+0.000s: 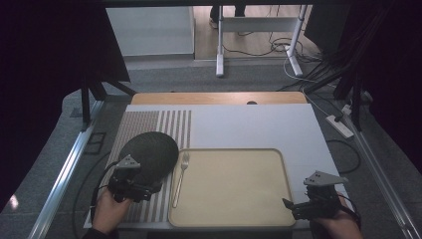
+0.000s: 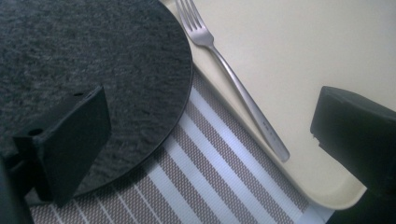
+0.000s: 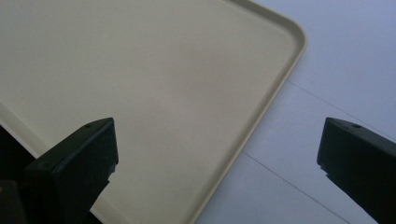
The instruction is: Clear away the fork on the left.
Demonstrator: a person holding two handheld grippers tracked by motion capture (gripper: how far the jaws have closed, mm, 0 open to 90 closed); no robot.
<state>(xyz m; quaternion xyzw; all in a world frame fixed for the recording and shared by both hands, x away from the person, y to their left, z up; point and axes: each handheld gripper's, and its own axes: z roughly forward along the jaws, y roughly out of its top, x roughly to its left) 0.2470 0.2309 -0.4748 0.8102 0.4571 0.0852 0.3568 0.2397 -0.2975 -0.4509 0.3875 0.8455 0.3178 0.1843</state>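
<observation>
Your left gripper point(image 1: 133, 191) hangs released over the near edge of the dark round plate point(image 1: 149, 152), jaws spread wide and holding nothing. Your right gripper point(image 1: 298, 208) sits at the tray's point(image 1: 234, 204) 5 o'clock corner, also wide open, empty.

Here's the risk: the fork point(image 1: 180, 179) lies along the tray's 9 o'clock rim, tines toward 12, right beside the plate. Lift or slide that plate carelessly and its edge may catch the fork and knock it off the rim. The plate is thin and flat on the striped mat point(image 1: 149, 124), so 1 jaw must get under it; a shallow bite could slip.

From the left gripper, the plate lies at 12 o'clock, the fork at 2. Whether plate and tray touch, I can't quite tell.
</observation>
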